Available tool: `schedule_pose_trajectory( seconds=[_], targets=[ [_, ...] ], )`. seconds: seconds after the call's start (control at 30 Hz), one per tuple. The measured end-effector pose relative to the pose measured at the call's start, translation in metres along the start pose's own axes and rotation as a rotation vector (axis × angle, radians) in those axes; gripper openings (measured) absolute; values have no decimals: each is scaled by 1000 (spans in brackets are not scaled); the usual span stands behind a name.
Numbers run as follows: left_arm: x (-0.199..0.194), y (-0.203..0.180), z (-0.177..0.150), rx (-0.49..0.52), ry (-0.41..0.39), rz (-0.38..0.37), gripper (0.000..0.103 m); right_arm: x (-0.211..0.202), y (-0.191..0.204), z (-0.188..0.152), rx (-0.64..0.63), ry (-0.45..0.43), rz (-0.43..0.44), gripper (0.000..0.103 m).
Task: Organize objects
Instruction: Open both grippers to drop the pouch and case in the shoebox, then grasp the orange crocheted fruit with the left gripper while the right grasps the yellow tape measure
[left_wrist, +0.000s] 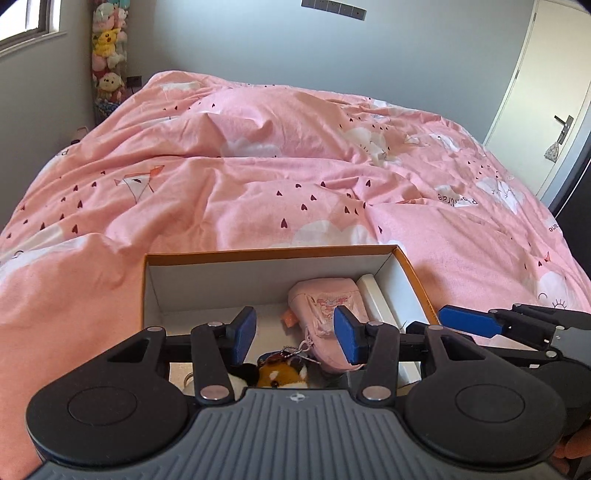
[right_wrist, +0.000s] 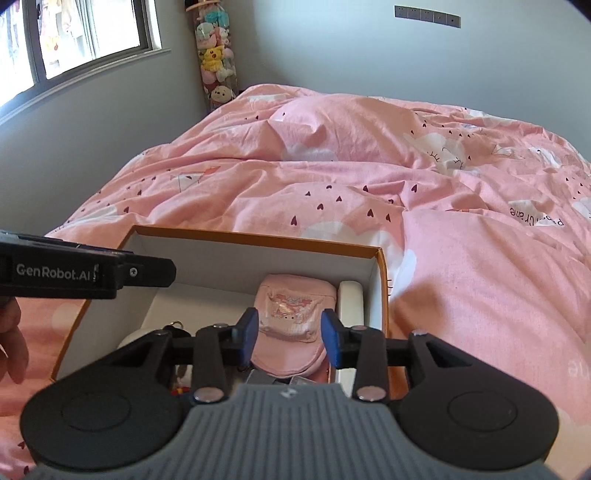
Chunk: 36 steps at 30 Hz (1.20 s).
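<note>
1. Right wrist view: my right gripper (right_wrist: 289, 338) hovers over the pink pouch (right_wrist: 293, 314), which lies inside the cardboard box (right_wrist: 258, 239) toward its right side. My blue pads (right_wrist: 250, 329) stand wide apart, one on each side of the pouch, gripping nothing.
2. I judge the step in hand to be packing or rearranging the box. Whether I am reaching for the pouch or have just let it go, I cannot tell. Grasping it would call for lowering and closing on soft fabric without snagging the wall.
3. Left wrist view: my left gripper (left_wrist: 294, 334) is also spread wide and empty, held over the near middle of the box.
4. Box contents: the pouch, a white block (left_wrist: 376, 299) just beside it against the right wall, an orange fox plush (left_wrist: 282, 374) with a keyring (left_wrist: 290, 355) at the near end, and small items at the near left, too hidden to name.
5. The box sits on the near edge of a bed under a pink duvet (left_wrist: 258, 177).
6. Far left, a tall column of plush toys (right_wrist: 216, 55) stands in the corner.
</note>
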<state>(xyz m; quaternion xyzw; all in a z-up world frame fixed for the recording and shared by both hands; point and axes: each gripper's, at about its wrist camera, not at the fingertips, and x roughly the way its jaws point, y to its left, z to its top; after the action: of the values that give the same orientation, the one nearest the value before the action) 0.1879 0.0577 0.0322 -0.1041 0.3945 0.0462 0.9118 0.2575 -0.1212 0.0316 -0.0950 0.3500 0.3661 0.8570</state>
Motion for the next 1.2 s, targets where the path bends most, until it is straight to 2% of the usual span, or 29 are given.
schedule_pose_trajectory(
  seconds=[0.17,0.37,0.47,0.57,0.73,0.87,1.03,1.2],
  targets=[
    [-22,1,-18,21,-27,26,55,-28,17,-20,13,-46,57,45],
    [-43,11,-42,10,-15,16,55,-47,38,-48,54,-23,147,47],
    [-51,16,-56,16,31,-3,55,-49,47,-62,64,19,198,47],
    [-51,25,-74,8,97,-23,51,-46,56,-80,85,75,215,47],
    [-37,43,-109,-46,234,-27,50,-27,68,-108,91,206,167,46],
    [-25,50,-129,-79,314,-43,50,-12,71,-125,100,303,161,46],
    [-7,45,-149,-80,374,-63,50,0,76,-147,116,415,184,46],
    [6,38,-164,-31,415,-59,57,11,80,-159,92,479,146,46]
  ],
)
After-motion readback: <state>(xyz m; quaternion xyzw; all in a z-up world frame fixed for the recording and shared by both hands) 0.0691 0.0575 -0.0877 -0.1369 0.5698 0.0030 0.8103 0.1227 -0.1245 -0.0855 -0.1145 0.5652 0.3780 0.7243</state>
